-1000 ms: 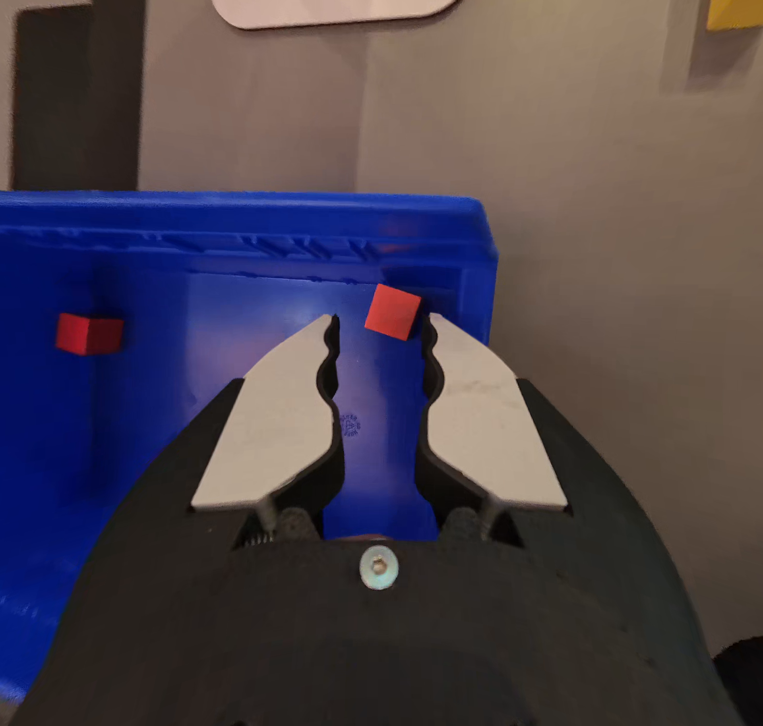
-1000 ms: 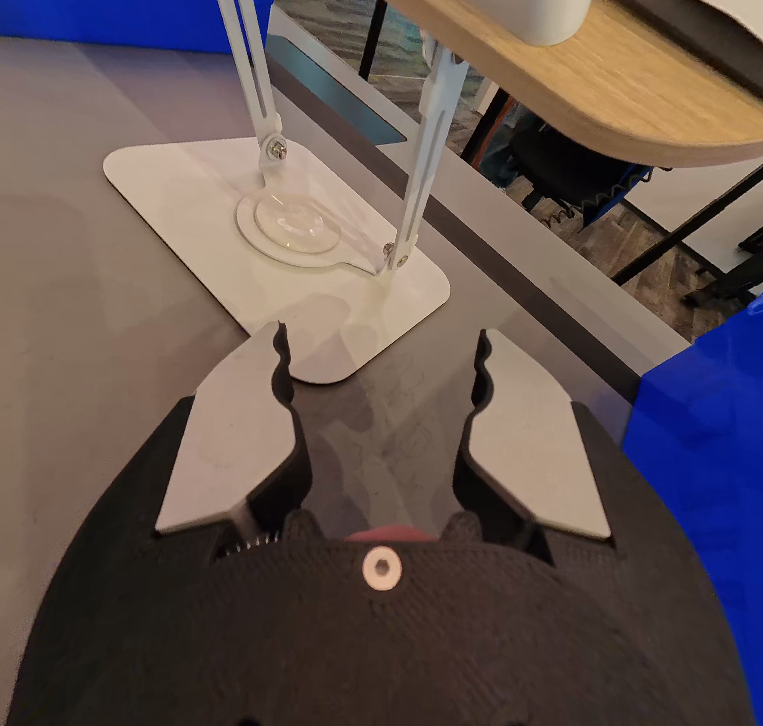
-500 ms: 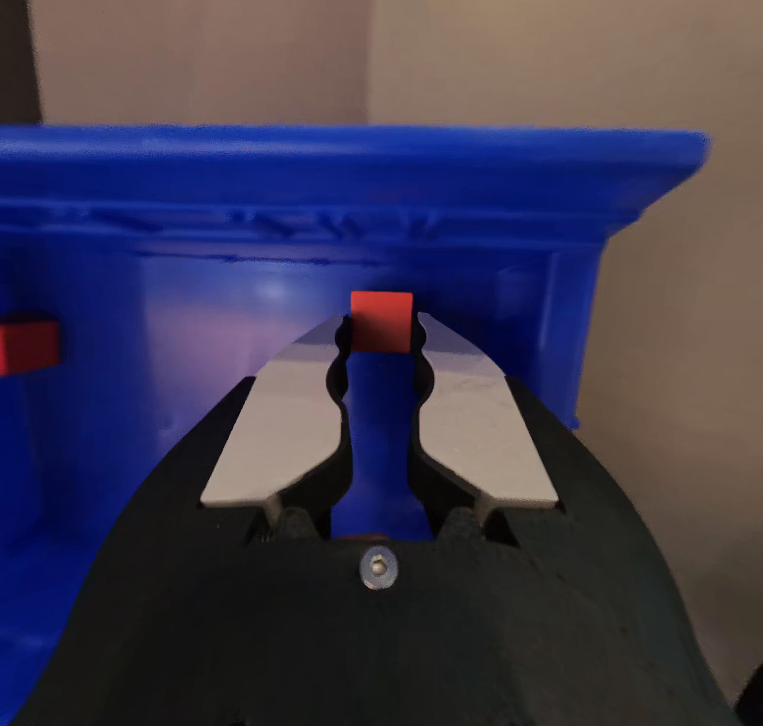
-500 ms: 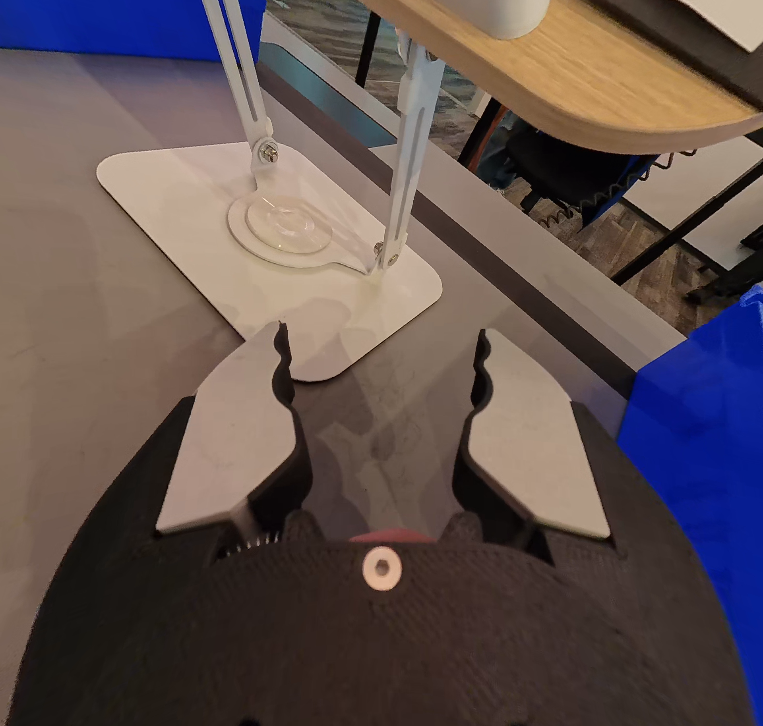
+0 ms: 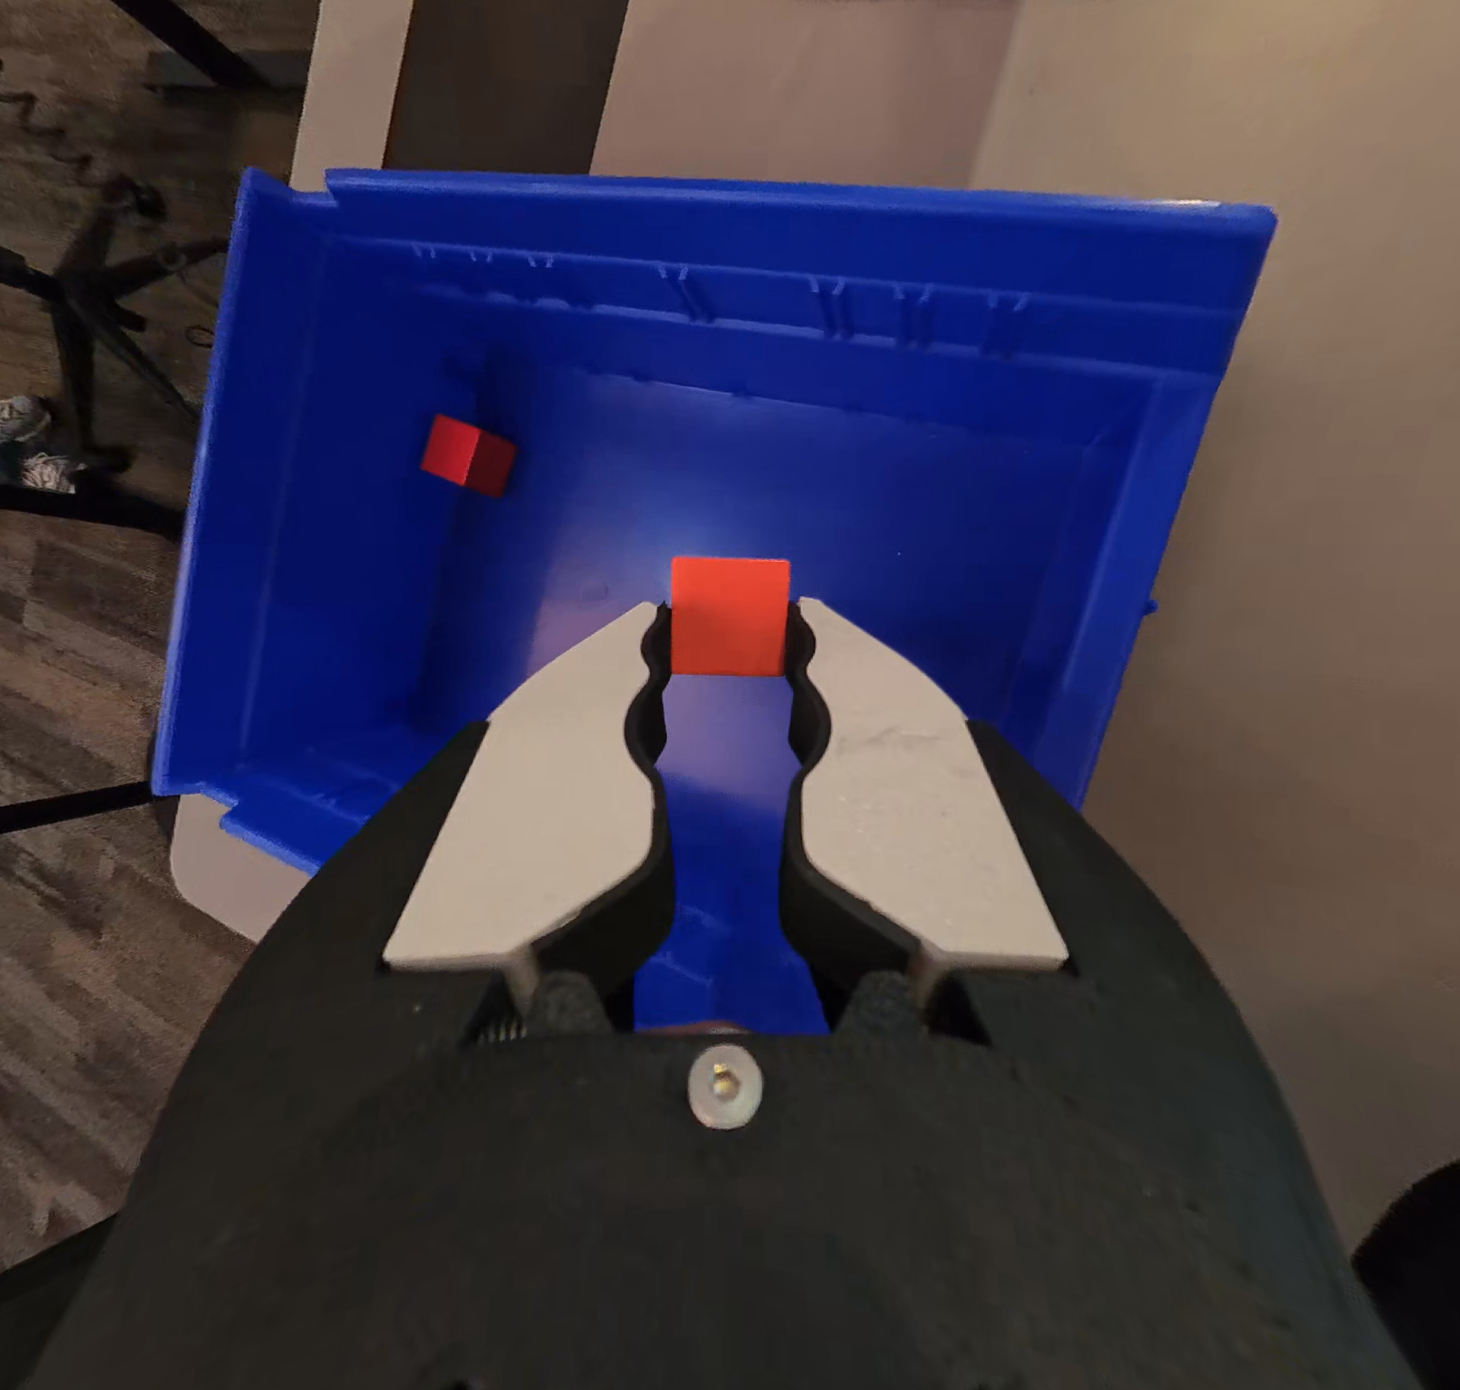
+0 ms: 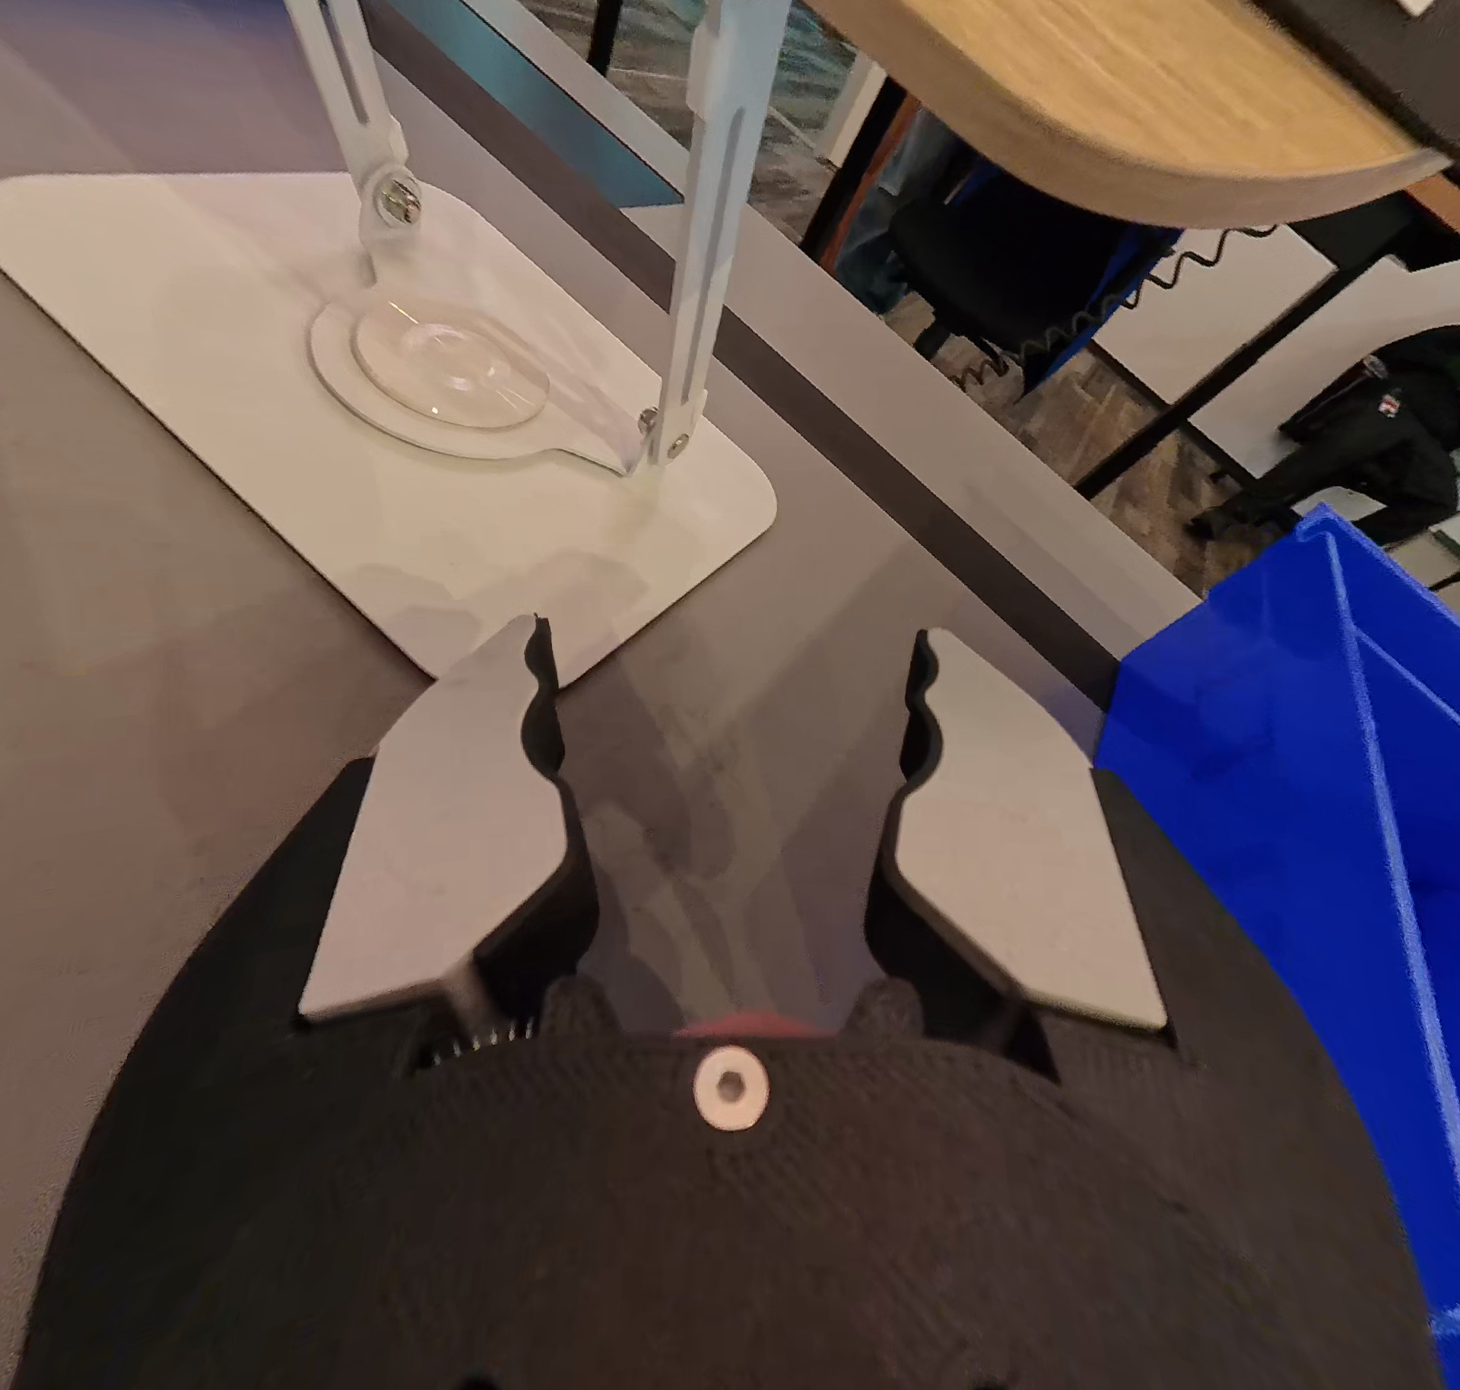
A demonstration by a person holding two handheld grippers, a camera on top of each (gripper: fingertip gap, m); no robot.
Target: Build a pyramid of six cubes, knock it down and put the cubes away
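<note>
My left gripper [image 5: 728,629] is shut on a red cube [image 5: 730,601], which sits between the fingertips. It holds the cube above the inside of the blue bin [image 5: 790,301]. A second red cube [image 5: 468,455] lies on the bin floor near the far left corner. My right gripper [image 6: 728,633] is open and empty, low over the grey table just in front of the white lamp base [image 6: 237,372]. A corner of the blue bin shows in the right wrist view [image 6: 1264,759] at the right of that gripper.
The bin stands near the table's left edge, with dark wood floor [image 5: 79,720] beyond. Two thin white lamp arms [image 6: 711,206] rise from the base. A wooden tabletop [image 6: 1066,48] and chairs stand beyond the table's far edge. Across from one pair of fingers to the other is roughly 50 cm.
My left gripper closed on the red cube in the bin and has lifted it, so the whole bin now shows from above. The right gripper has shifted slightly and stays open.
</note>
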